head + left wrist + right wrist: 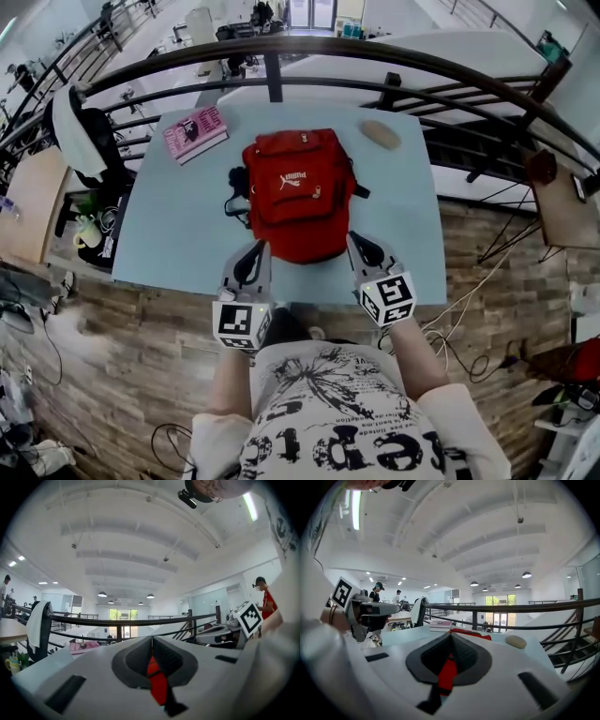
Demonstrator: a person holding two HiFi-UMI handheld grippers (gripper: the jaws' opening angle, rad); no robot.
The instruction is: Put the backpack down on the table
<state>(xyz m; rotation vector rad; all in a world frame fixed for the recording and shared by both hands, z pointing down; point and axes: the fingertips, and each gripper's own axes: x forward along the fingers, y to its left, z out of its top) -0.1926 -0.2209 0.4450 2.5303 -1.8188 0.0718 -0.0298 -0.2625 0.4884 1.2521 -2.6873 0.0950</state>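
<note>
Left tongs, right tongs grip near edge of red backpack mid worktop; pink book far left, tan lump far right.

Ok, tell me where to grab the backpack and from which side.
Probably its near bottom edge, one corner per claw, coming in level from the person's side. The backpack lies front up with that soft edge nearest the person, so it should pinch easily. The left claw and right claw are shut on red fabric there.
</note>
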